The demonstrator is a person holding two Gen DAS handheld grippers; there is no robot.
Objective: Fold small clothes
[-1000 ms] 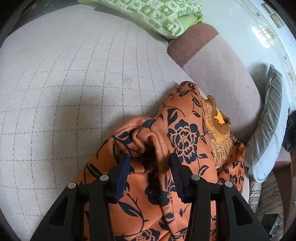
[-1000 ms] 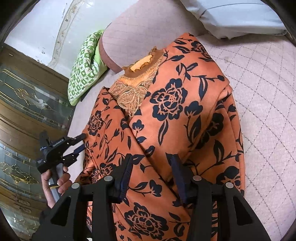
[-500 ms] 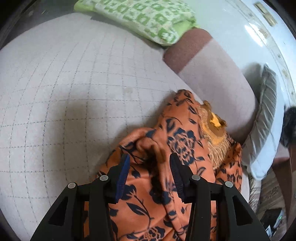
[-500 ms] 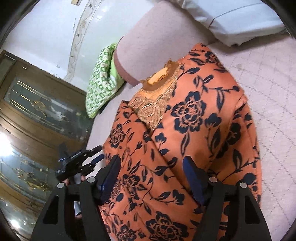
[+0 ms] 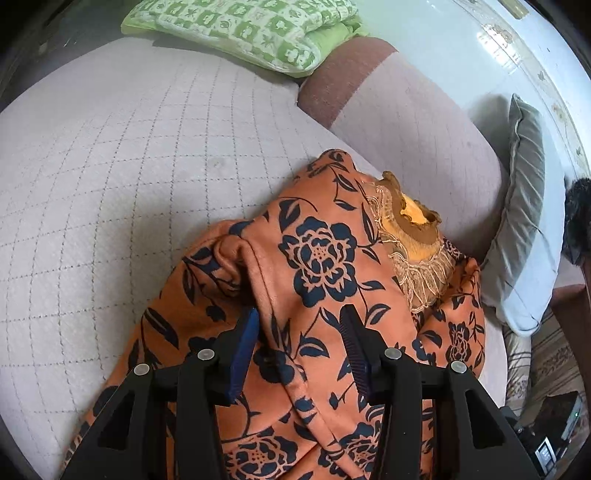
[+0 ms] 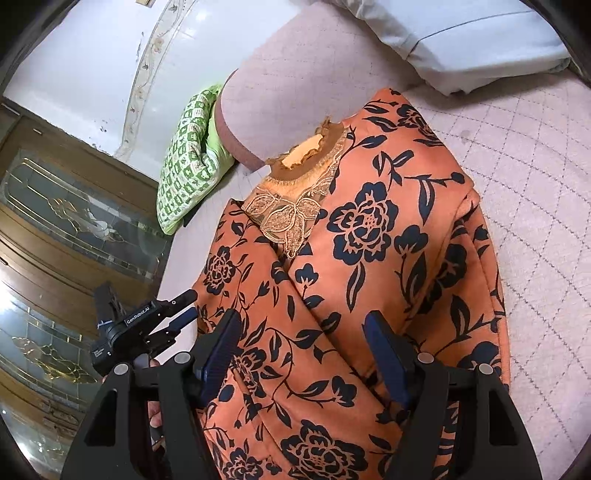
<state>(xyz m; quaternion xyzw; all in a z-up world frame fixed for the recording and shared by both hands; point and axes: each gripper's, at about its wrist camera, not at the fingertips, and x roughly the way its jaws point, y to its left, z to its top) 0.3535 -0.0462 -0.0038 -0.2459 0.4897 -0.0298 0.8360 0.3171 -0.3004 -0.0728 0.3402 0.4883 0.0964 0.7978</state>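
An orange garment with dark blue flowers and a lace collar (image 5: pixel 321 258) lies on the quilted bed, both side flaps folded over its middle; it also fills the right wrist view (image 6: pixel 369 229). My left gripper (image 5: pixel 299 321) is open, its jaws apart above the folded left flap and holding nothing. My right gripper (image 6: pixel 303 325) is open wide just above the garment's lower middle and is empty. The left gripper also shows in the right wrist view (image 6: pixel 184 310) at the garment's left edge, jaws apart.
The pale quilted mattress (image 5: pixel 110 155) spreads left of the garment. A green checked pillow (image 5: pixel 251 26) lies at the head. A brown-and-pink bolster (image 5: pixel 406 118) runs behind the collar. A grey-white pillow (image 5: pixel 524 221) leans at the right. A wooden glass door (image 6: pixel 55 221) stands beside the bed.
Both grippers have let go of the garment and opened. They have drawn back and up a little. The two flaps now rest folded over the middle.
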